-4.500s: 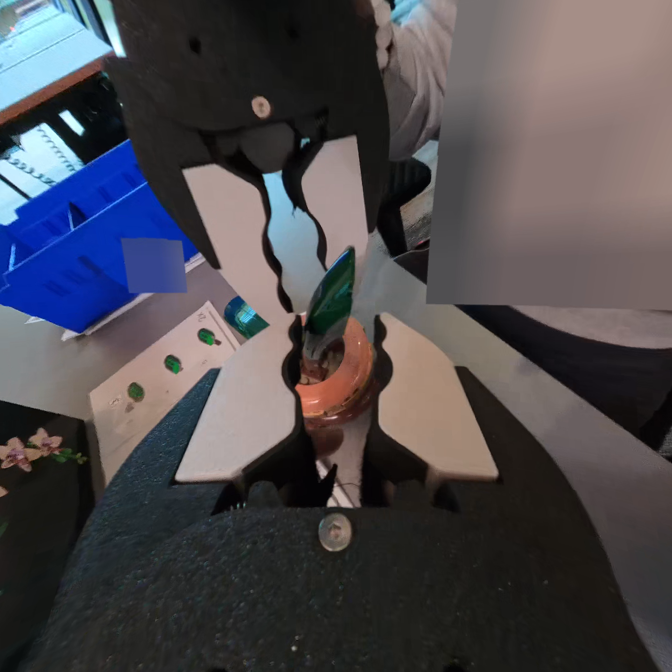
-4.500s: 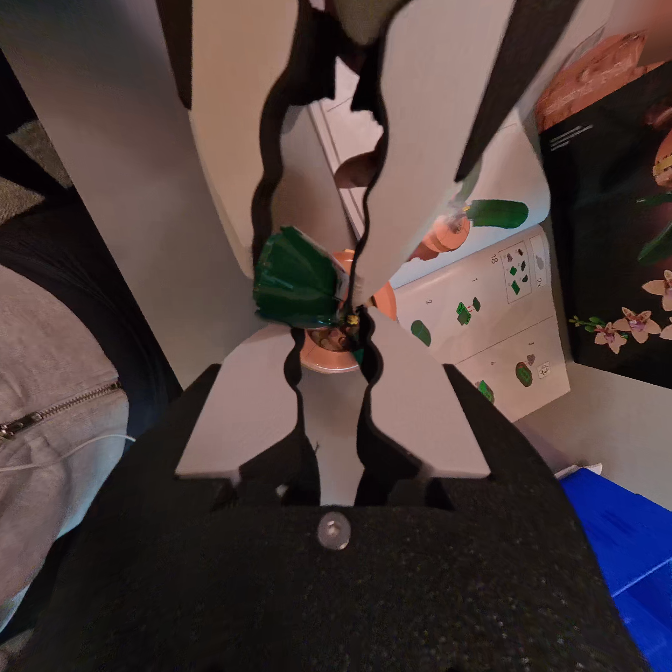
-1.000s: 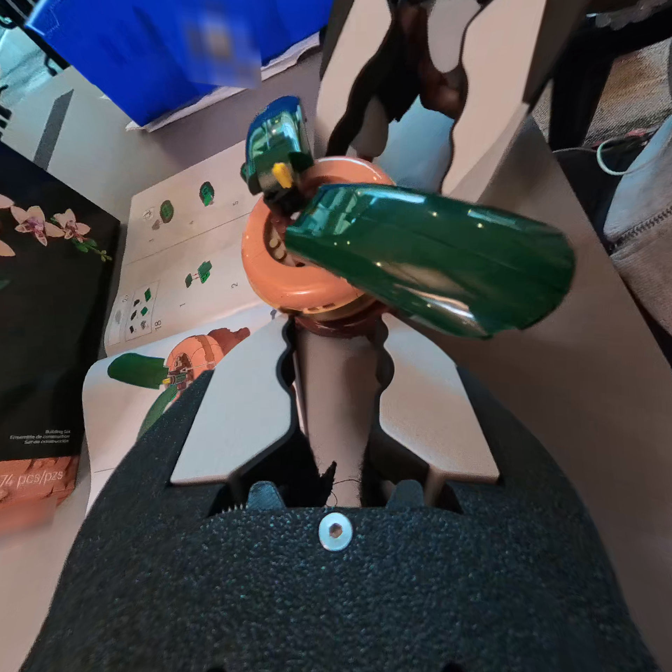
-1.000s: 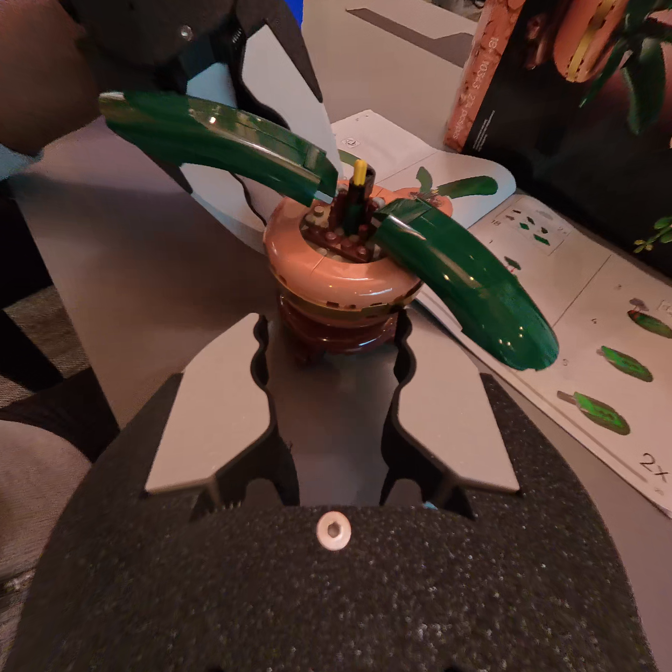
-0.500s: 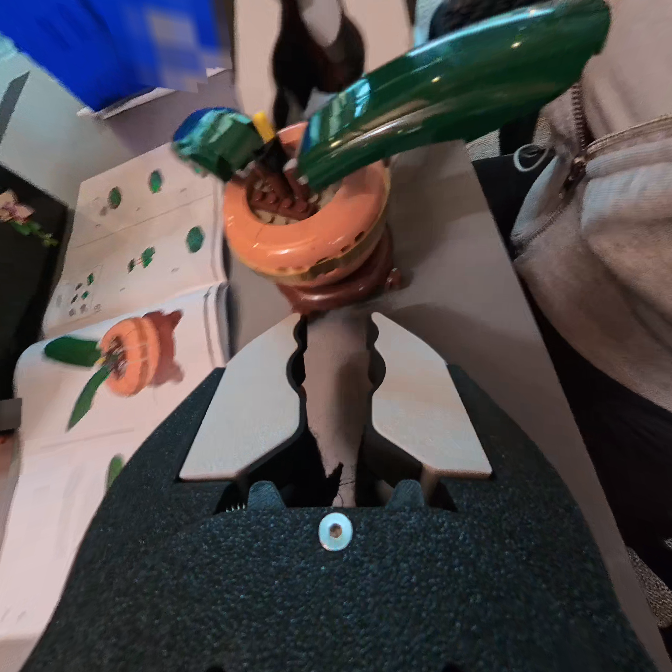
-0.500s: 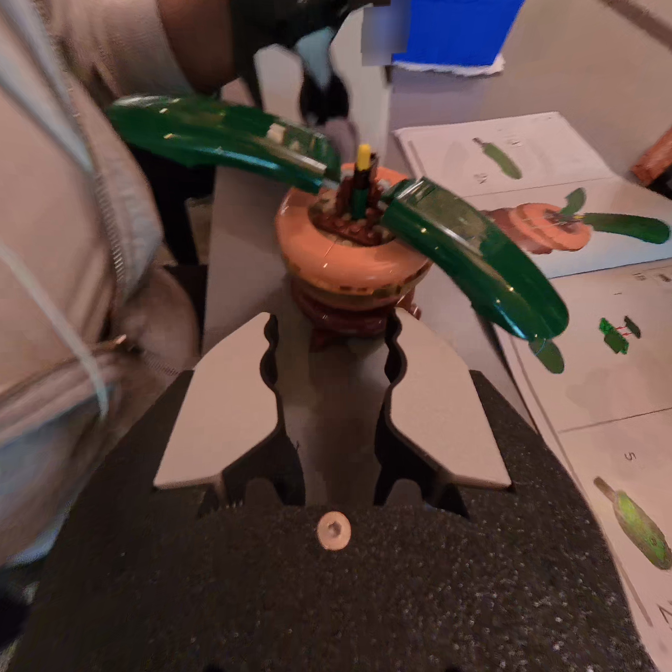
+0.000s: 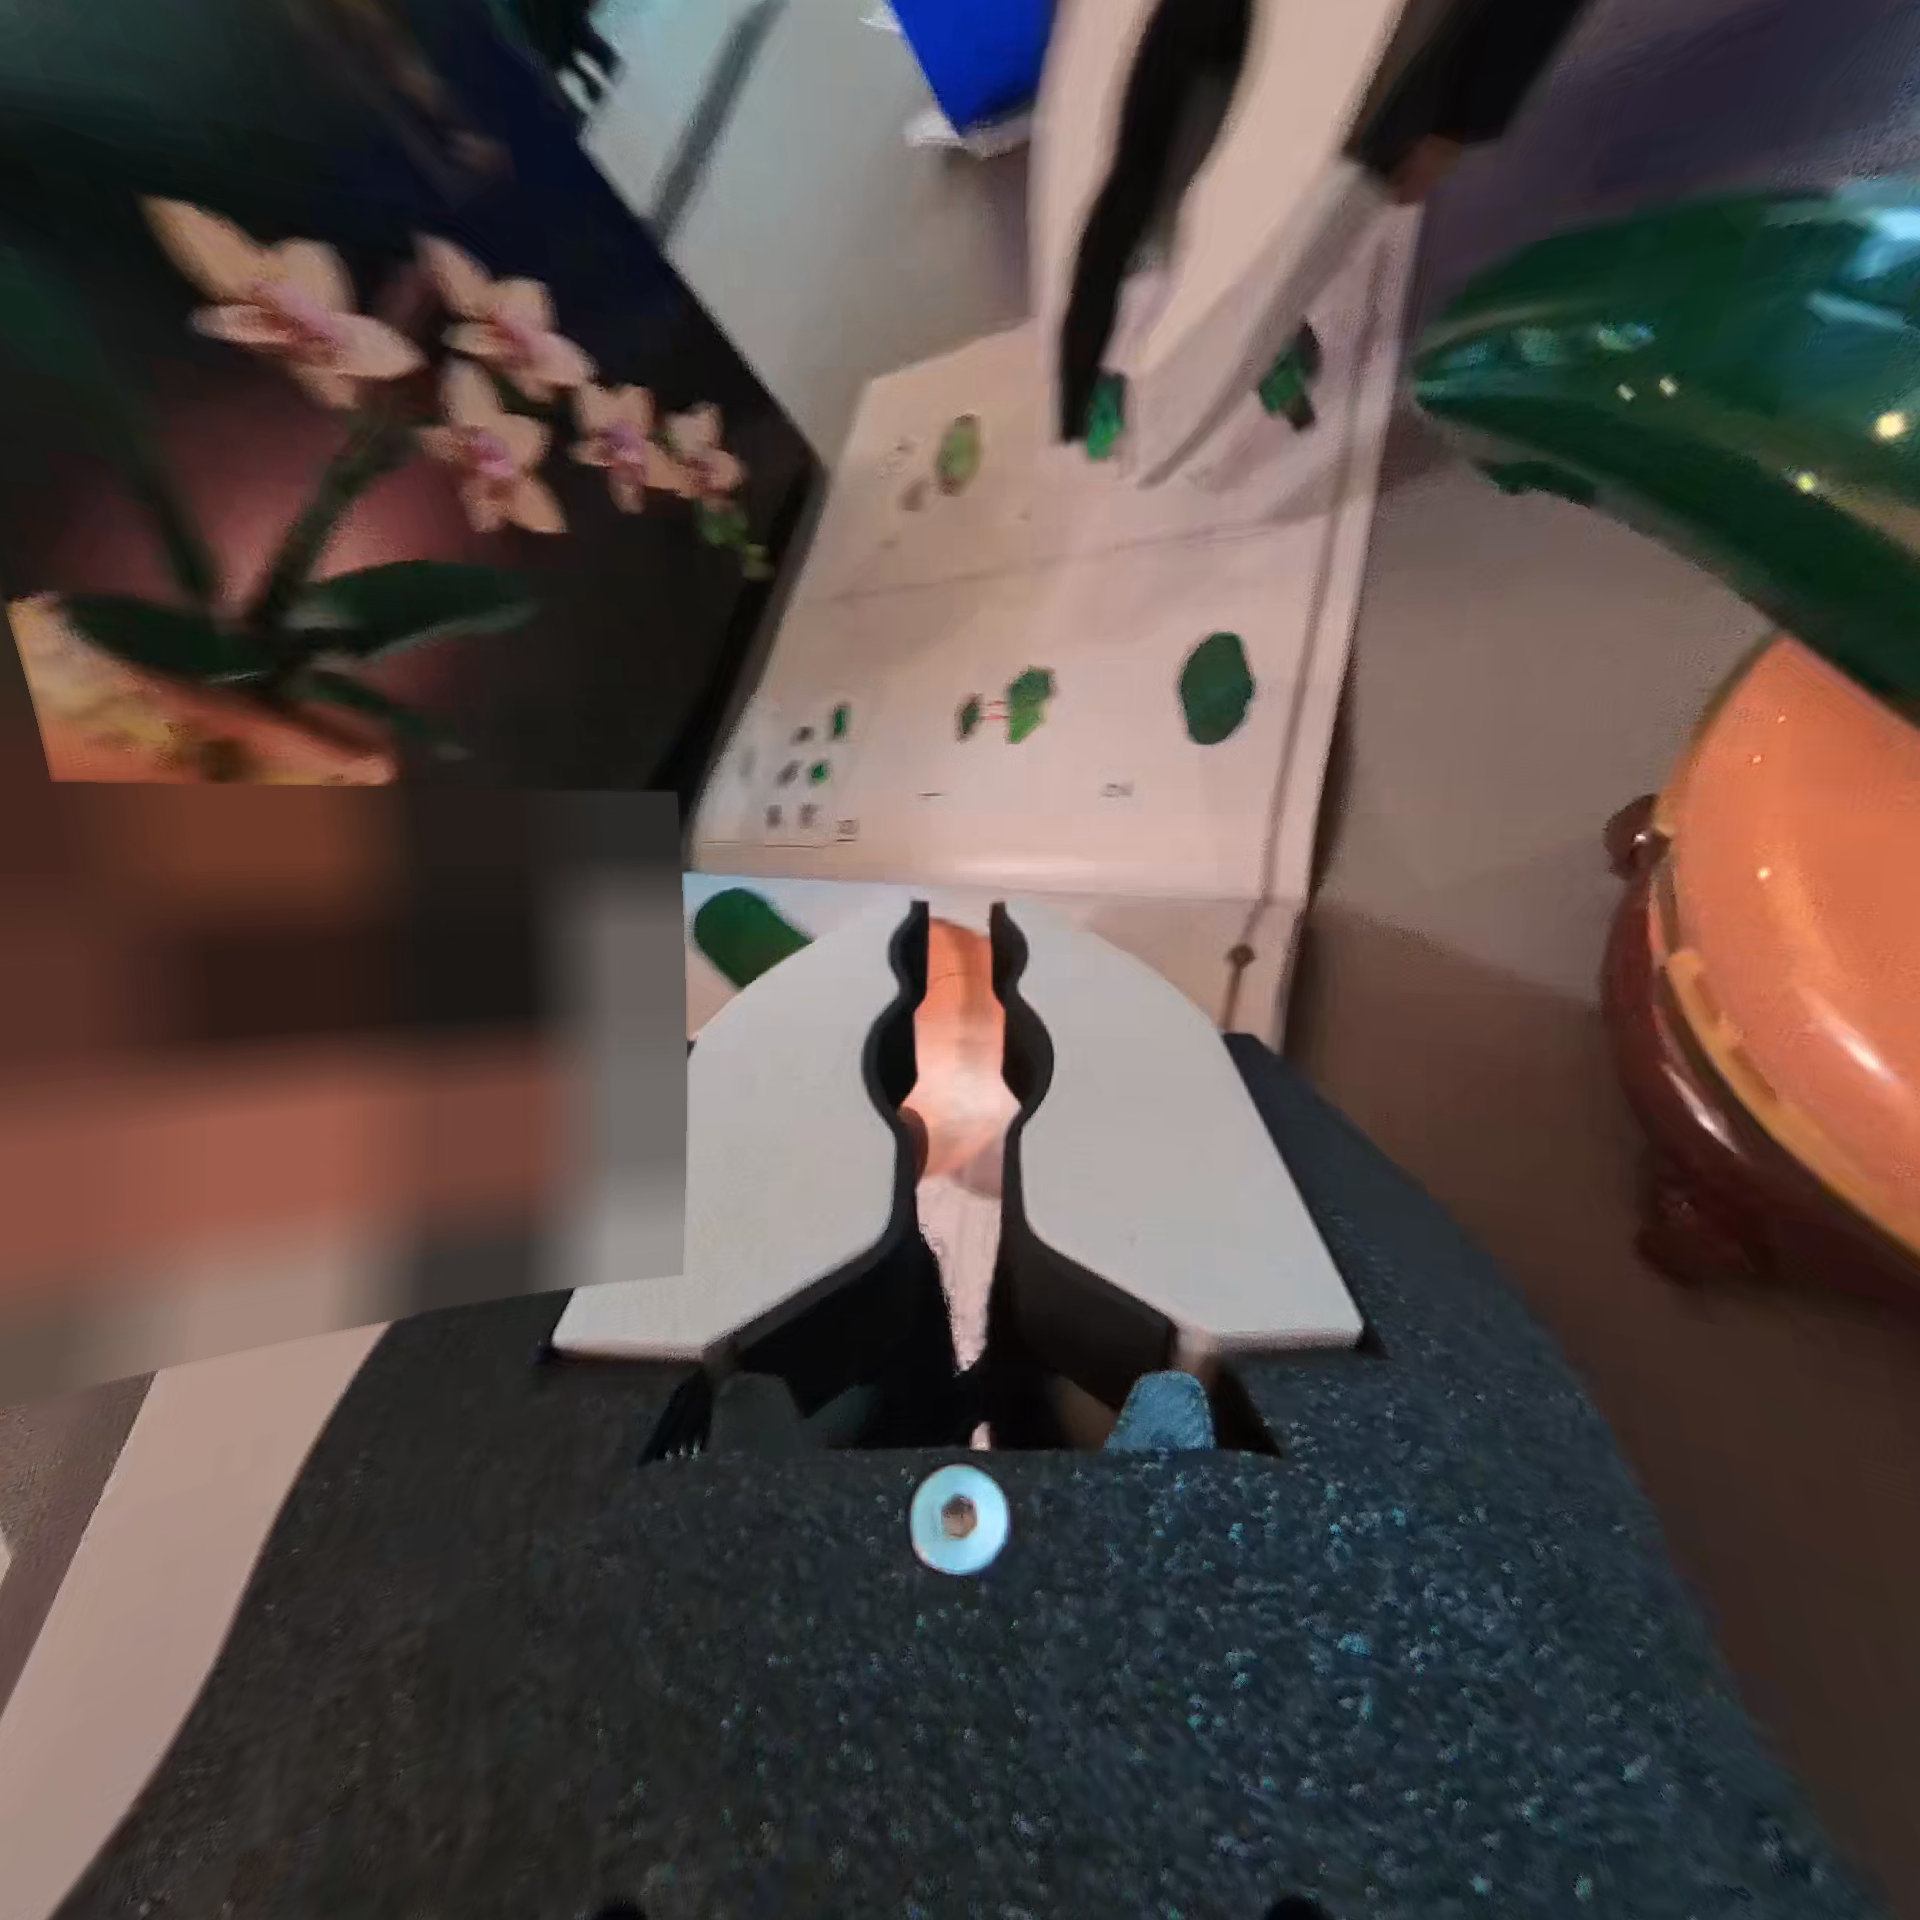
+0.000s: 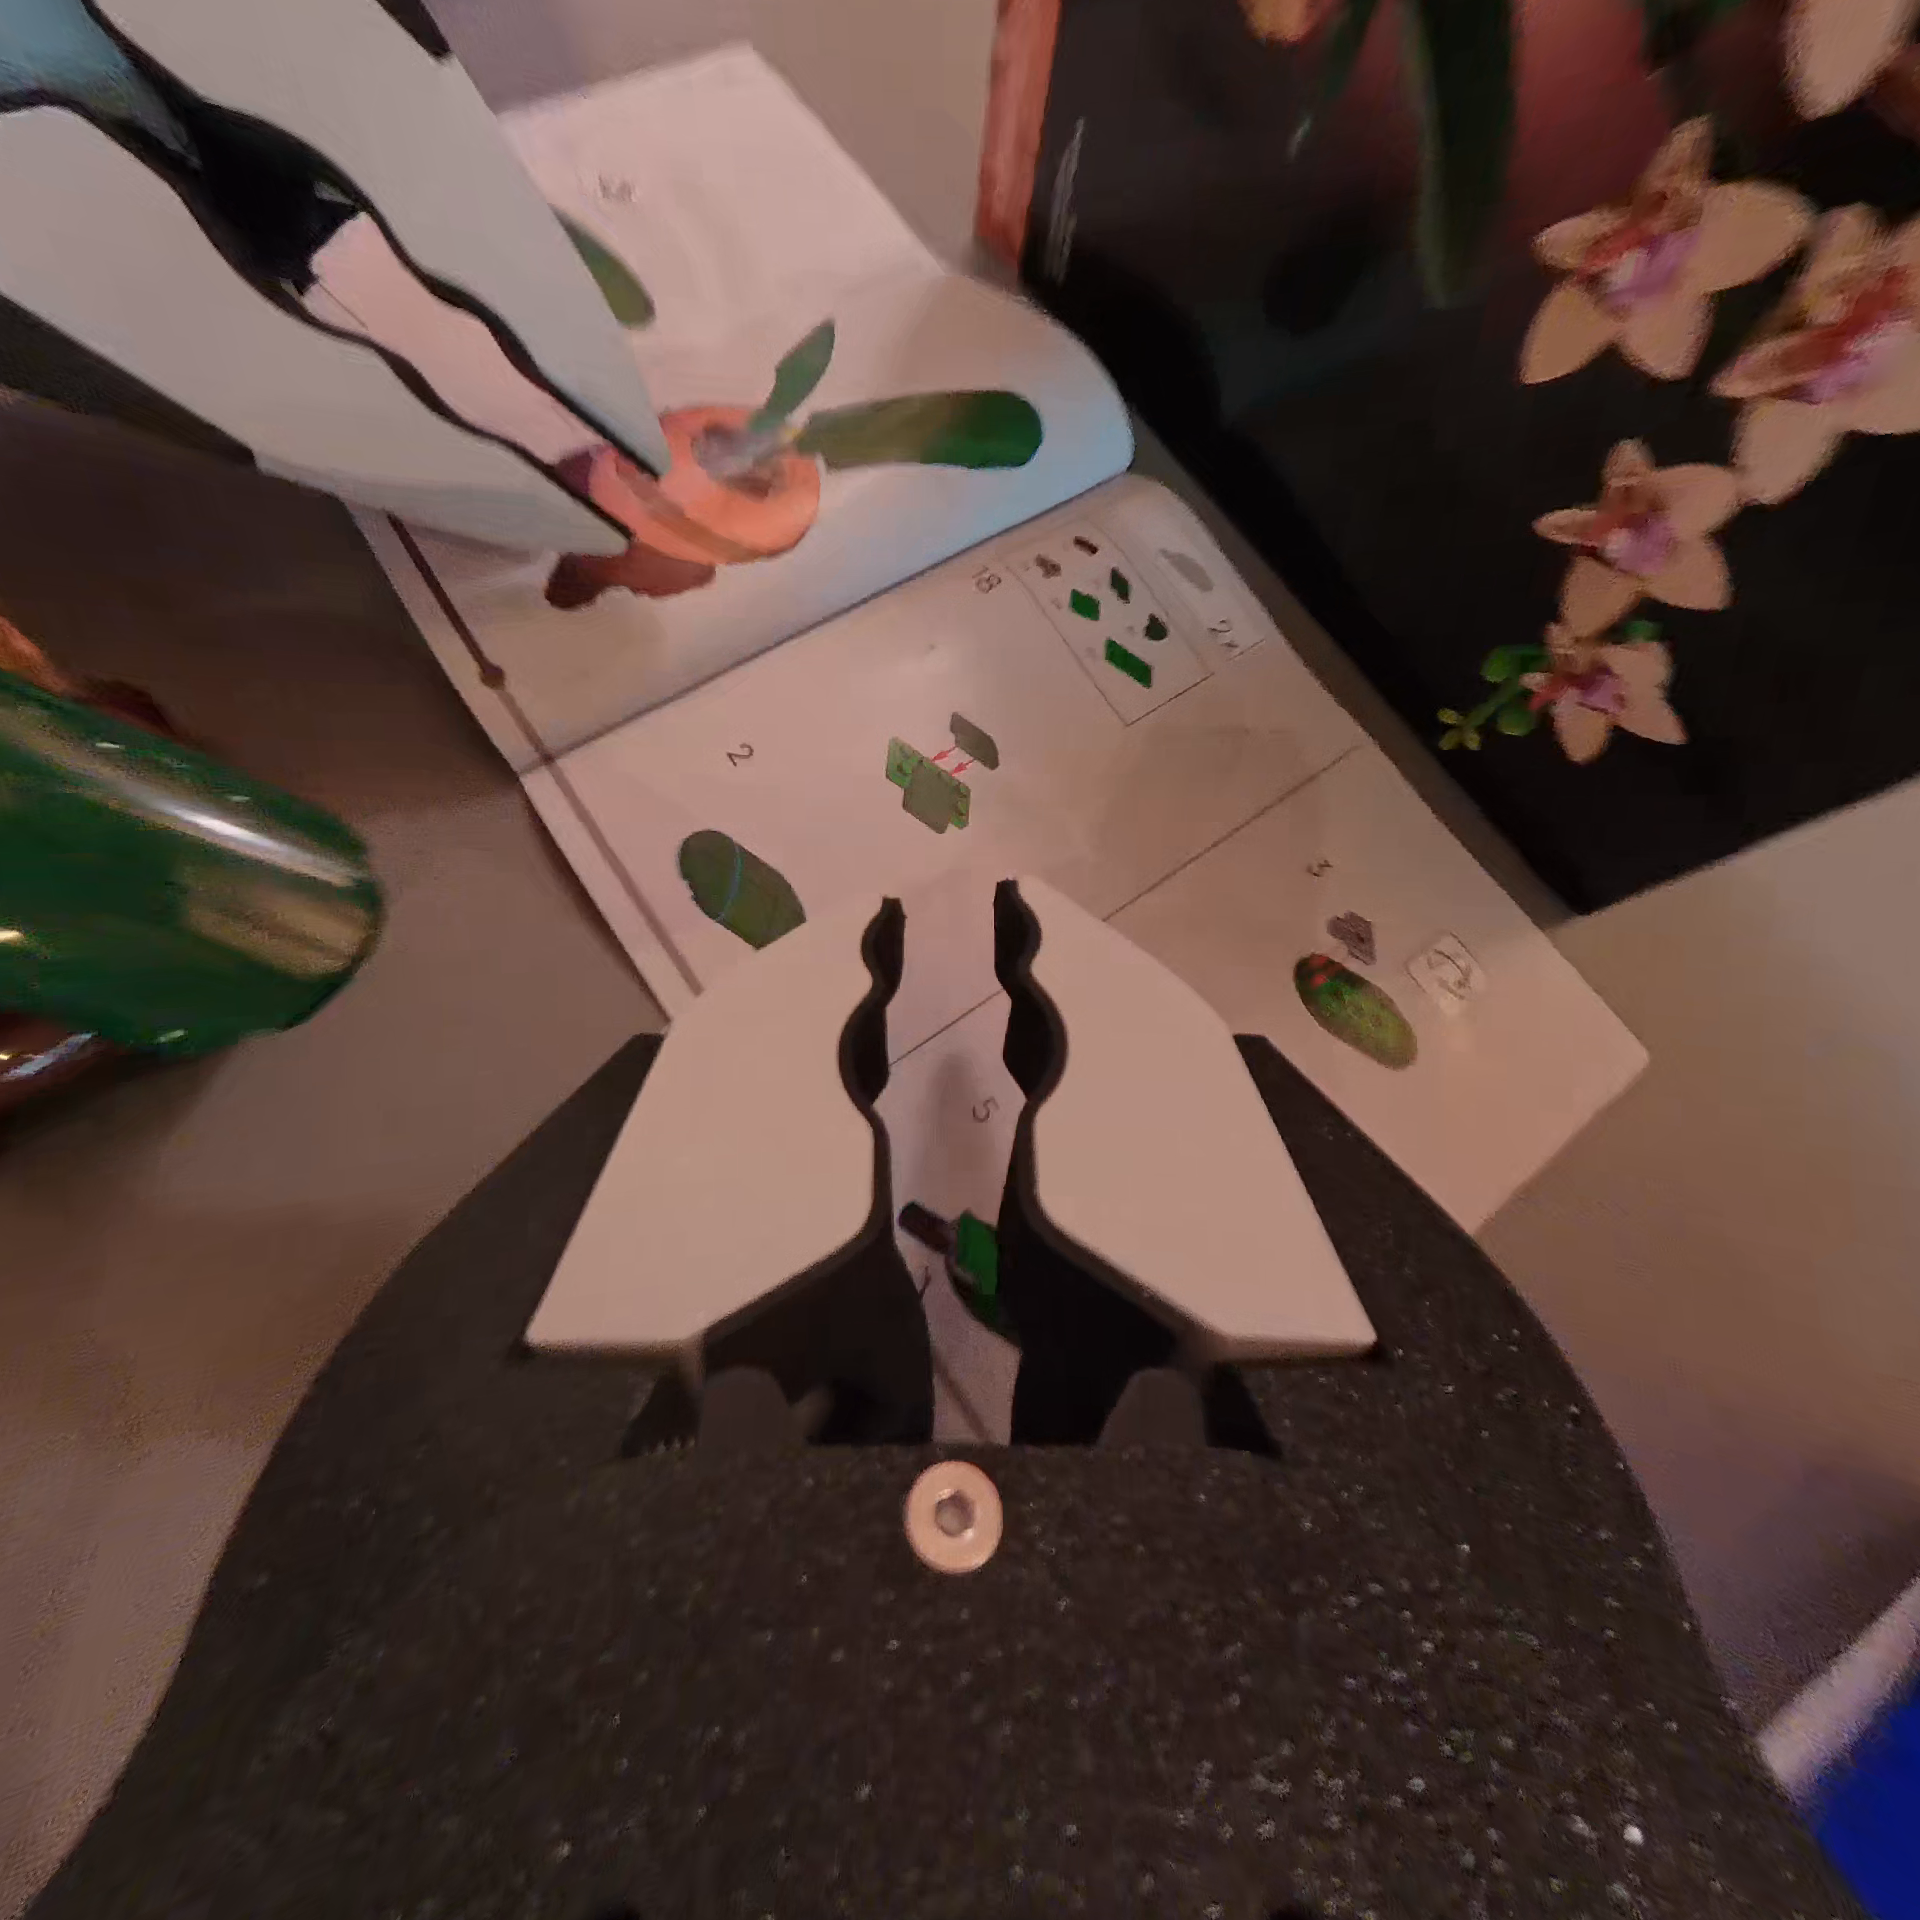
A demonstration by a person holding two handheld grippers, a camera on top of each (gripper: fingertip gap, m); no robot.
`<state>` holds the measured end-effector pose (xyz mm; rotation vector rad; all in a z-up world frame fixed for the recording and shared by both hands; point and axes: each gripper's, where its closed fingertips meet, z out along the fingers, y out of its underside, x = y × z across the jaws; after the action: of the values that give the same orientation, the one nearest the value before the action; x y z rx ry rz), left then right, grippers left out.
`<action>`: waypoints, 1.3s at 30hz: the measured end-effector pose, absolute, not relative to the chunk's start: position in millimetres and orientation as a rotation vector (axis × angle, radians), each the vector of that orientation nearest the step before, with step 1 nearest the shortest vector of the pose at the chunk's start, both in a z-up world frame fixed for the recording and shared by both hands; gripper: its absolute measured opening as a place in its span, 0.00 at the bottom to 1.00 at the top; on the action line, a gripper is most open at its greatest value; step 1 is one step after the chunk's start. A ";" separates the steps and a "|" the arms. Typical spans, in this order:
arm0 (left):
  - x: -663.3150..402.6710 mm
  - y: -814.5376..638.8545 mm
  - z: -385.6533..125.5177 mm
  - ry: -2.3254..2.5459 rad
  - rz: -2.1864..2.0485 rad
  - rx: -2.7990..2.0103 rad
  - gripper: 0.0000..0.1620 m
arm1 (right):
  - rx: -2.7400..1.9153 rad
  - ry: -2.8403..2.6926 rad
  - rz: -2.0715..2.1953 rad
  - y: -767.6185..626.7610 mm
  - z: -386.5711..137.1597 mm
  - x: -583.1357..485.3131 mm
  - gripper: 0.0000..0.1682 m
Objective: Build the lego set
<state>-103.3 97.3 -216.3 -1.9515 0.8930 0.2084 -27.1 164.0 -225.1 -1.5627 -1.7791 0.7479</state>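
Observation:
The Lego model is a tan pot (image 7: pixel 1808 935) on a dark brown base, with glossy green leaves (image 7: pixel 1704 436). It stands at the right edge of the left wrist view. One leaf tip (image 8: pixel 177 883) shows at the left edge of the right wrist view. My left gripper (image 7: pixel 958 914) hangs over the open instruction booklet (image 7: pixel 1091 623), left of the pot, nearly shut with a thin slit and empty. It also shows in the right wrist view (image 8: pixel 364 312). My right gripper (image 8: pixel 948 904) is over the booklet (image 8: pixel 1039 748), nearly shut and empty. It appears far off in the left wrist view (image 7: pixel 1205 260).
The dark set box (image 7: pixel 364 416) with the orchid picture lies left of the booklet and fills the upper right of the right wrist view (image 8: pixel 1558 416). A blue object (image 8: pixel 1860 1745) shows at the lower right. The grey table (image 8: pixel 260 1195) lies between pot and booklet.
Both grippers have left the pot's base and swung over the booklet. Both pairs of jaws have narrowed from wide open to a thin slit. The pot stays on the table.

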 end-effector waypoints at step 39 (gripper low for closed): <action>-88.7 -86.0 -170.0 0.279 0.257 -2.042 0.58 | -1.383 -1.479 0.737 -0.1 -171.7 69.5 0.86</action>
<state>-88.7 -86.0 -170.0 -2.0417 0.2790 0.2575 69.5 -0.1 -171.7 -1.3829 -1.4792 0.7371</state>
